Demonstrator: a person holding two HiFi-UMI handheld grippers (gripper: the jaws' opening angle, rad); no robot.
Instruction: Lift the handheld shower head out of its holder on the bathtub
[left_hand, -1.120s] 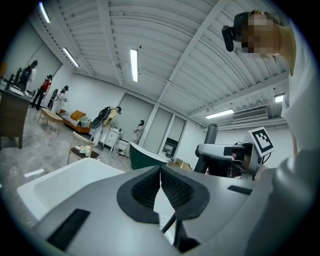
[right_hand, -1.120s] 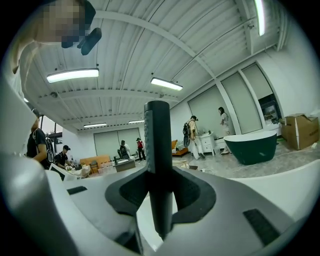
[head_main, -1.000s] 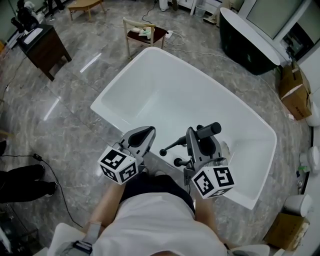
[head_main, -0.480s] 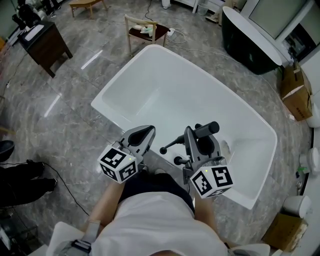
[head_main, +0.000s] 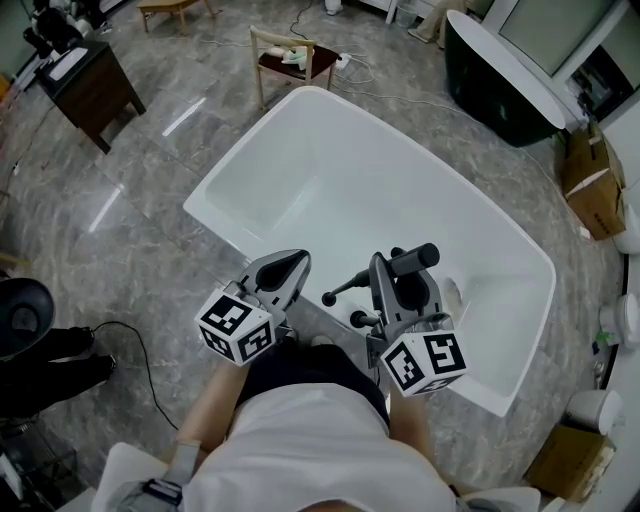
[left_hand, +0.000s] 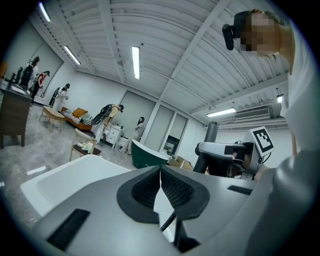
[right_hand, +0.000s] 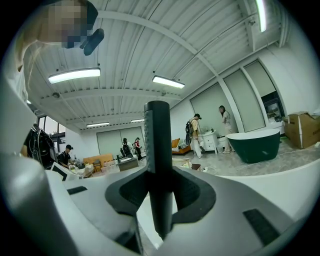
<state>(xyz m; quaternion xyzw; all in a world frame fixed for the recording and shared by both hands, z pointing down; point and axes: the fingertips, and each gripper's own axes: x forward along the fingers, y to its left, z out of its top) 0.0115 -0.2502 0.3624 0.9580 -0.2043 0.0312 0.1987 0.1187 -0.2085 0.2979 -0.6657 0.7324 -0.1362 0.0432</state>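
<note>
The black shower head handle (head_main: 415, 261) stands between the jaws of my right gripper (head_main: 397, 268), which is shut on it at the near rim of the white bathtub (head_main: 205, 208). In the right gripper view the handle (right_hand: 158, 150) rises upright through the pads of the right gripper (right_hand: 160, 187). Its lower end and the holder are hidden. Beside it, to the left, is my left gripper (head_main: 292, 265), which is shut and holds nothing; its pads (left_hand: 175, 187) meet. A black tap lever (head_main: 340, 290) sits between the two grippers.
A wooden chair (head_main: 290, 62) stands beyond the tub's far end and a dark cabinet (head_main: 85, 90) at the far left. A dark tub (head_main: 500, 80) and cardboard boxes (head_main: 590, 185) are at the right. A black round object (head_main: 20, 315) and a cable (head_main: 130, 360) lie left.
Both grippers stay where they were. A black round object has come into the head view at the left edge.
</note>
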